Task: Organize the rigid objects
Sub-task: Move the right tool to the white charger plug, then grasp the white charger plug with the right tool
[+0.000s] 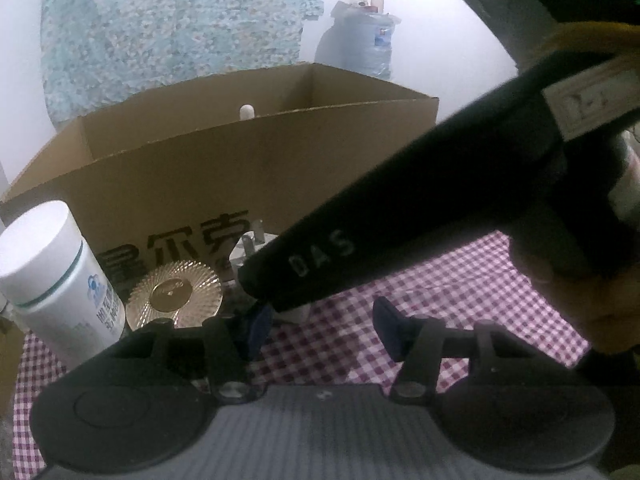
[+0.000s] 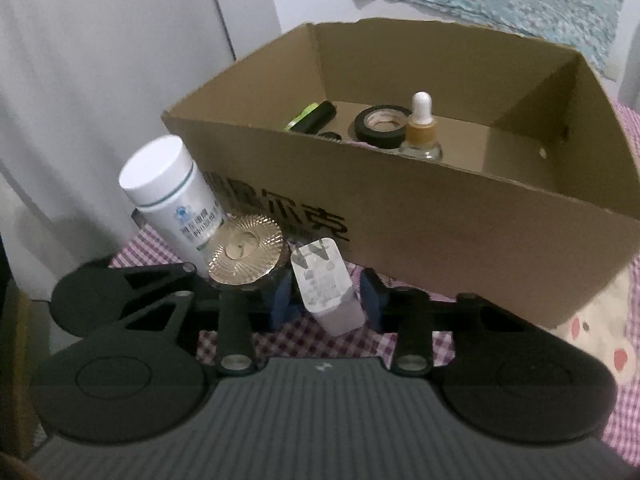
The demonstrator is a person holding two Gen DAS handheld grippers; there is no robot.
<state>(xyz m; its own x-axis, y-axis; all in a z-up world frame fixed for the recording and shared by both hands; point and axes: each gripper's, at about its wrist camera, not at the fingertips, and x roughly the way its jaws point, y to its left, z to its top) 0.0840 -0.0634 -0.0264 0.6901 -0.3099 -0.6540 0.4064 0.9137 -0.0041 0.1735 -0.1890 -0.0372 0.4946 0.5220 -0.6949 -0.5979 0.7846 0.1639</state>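
Checked purple cloth (image 2: 288, 340) covers the surface, with a plain wall behind. On it the right gripper (image 2: 326, 294) has its jaws drawn narrow around a white plug adapter (image 2: 324, 292); whether the pads press yet I cannot tell. The left gripper (image 1: 320, 320) hangs half-open over bare cloth, holding nothing. The adapter lies just before the cardboard box's (image 2: 440, 220) near wall, long axis running toward the box, prongs at the far end pointing up. Beside it sit a gold-lidded jar (image 2: 246, 254) and a white bottle (image 2: 168, 196). Grip squarely on the flat sides before lifting, keeping clear of the jar.
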